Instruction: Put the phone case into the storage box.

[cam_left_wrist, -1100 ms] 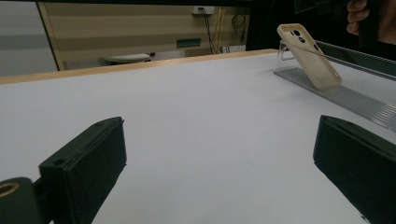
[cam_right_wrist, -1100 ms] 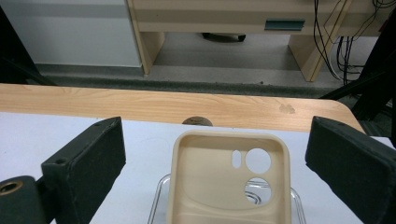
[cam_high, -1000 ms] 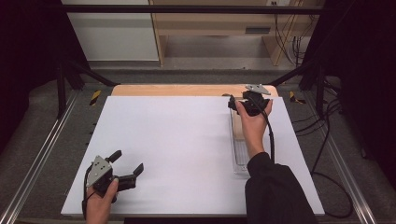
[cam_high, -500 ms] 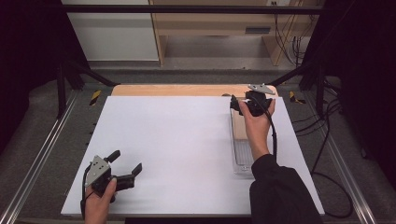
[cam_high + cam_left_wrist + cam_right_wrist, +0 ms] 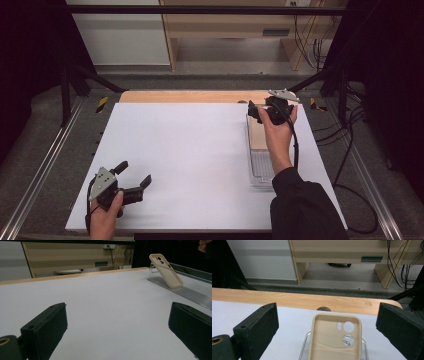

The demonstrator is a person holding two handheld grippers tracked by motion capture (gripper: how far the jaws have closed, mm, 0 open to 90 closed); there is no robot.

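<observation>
A beige phone case (image 5: pixel 334 340) leans on a clear plastic stand (image 5: pixel 304 347) at the right side of the white table, its inside and camera cut-outs facing my right gripper. My right gripper (image 5: pixel 327 315) is open, with the jaws wide on either side of the case's top and not touching it. In the high view the right gripper (image 5: pixel 256 113) hovers over the far end of the stand (image 5: pixel 261 172), above the case (image 5: pixel 257 136). My left gripper (image 5: pixel 135 173) is open and holds nothing near the front left corner. From the left gripper (image 5: pixel 117 322), the case (image 5: pixel 166 271) leans far off on the stand (image 5: pixel 182 290).
The white table top (image 5: pixel 190 150) has a wooden strip (image 5: pixel 190 96) along its far edge. A small dark knot (image 5: pixel 323 308) marks that strip just behind the case. Cables (image 5: pixel 350 145) trail off the table's right side. Metal rails (image 5: pixel 40 170) flank the table.
The right gripper has edged very slightly to the right over the stand's far end. The left gripper has stayed where it was.
</observation>
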